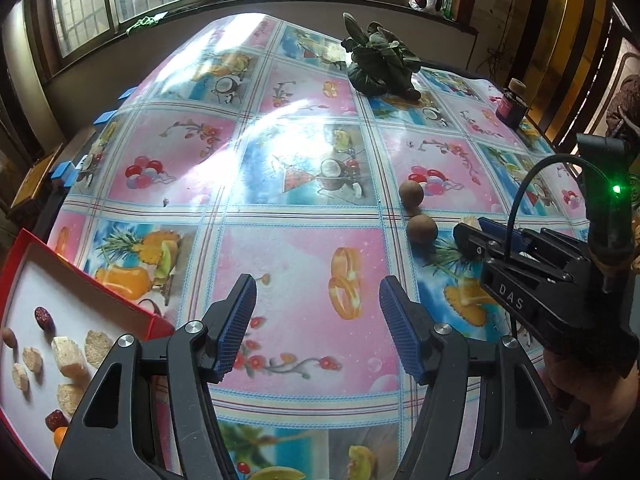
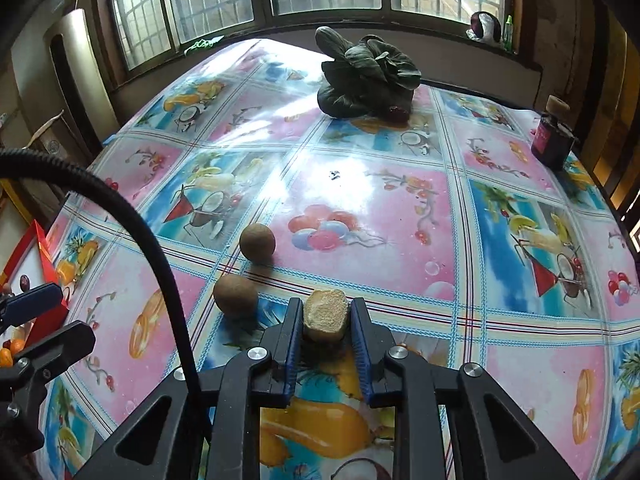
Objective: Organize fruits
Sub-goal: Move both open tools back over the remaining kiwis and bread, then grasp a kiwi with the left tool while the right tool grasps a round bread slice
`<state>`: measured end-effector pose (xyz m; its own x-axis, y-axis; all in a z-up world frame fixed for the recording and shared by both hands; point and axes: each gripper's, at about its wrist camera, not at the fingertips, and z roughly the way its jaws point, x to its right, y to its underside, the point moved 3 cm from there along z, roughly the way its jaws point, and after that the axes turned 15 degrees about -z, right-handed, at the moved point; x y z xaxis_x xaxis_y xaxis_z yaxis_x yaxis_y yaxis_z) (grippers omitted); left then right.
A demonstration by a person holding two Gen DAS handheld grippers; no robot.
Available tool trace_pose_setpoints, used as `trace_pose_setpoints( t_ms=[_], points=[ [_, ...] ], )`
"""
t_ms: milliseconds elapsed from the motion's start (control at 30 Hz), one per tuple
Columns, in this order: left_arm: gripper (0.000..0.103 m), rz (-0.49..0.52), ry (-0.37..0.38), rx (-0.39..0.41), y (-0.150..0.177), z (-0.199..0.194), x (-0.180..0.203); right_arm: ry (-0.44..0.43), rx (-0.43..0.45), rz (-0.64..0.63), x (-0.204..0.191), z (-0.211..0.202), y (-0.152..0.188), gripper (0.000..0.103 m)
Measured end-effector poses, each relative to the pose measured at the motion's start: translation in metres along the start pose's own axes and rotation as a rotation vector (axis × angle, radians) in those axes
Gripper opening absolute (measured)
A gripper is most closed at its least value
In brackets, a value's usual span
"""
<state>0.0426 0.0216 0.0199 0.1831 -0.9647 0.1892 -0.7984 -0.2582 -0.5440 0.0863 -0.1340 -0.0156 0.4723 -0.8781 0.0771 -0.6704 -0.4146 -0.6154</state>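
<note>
My right gripper (image 2: pixel 325 312) is shut on a pale cut fruit chunk (image 2: pixel 325 314), low over the table; it also shows in the left wrist view (image 1: pixel 476 226). Two brown round fruits (image 2: pixel 257 241) (image 2: pixel 235 294) lie just left of it, also seen in the left wrist view (image 1: pixel 411 193) (image 1: pixel 421 229). My left gripper (image 1: pixel 318 320) is open and empty above the tablecloth. A red box with a white inside (image 1: pixel 36 280) at the left holds several pale chunks (image 1: pixel 68 356), dark red fruits (image 1: pixel 44 317) and an orange one (image 1: pixel 60 436).
A dark leafy vegetable (image 2: pixel 366 76) lies at the far side of the table with a red fruit (image 2: pixel 397 113) beside it. A dark jar (image 2: pixel 552 136) stands at the far right edge. The table (image 2: pixel 360 208) has a glossy fruit-print cover. Windows are behind.
</note>
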Motion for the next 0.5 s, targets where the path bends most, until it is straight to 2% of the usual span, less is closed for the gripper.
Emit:
trace_pose_setpoints(
  t_ms=[133, 300, 500],
  points=[
    [0.064, 0.012, 0.027, -0.015, -0.005, 0.013, 0.016, 0.027, -0.008, 0.002, 0.006, -0.012, 0.010, 0.023],
    [0.064, 0.042, 0.080, -0.033, -0.009, 0.026, 0.042, 0.034, 0.001, 0.068, 0.023, -0.025, 0.026, 0.023],
    [0.064, 0.110, 0.102, -0.044, -0.014, 0.043, 0.065, 0.012, 0.008, 0.127, 0.038, -0.023, 0.034, 0.023]
  ],
)
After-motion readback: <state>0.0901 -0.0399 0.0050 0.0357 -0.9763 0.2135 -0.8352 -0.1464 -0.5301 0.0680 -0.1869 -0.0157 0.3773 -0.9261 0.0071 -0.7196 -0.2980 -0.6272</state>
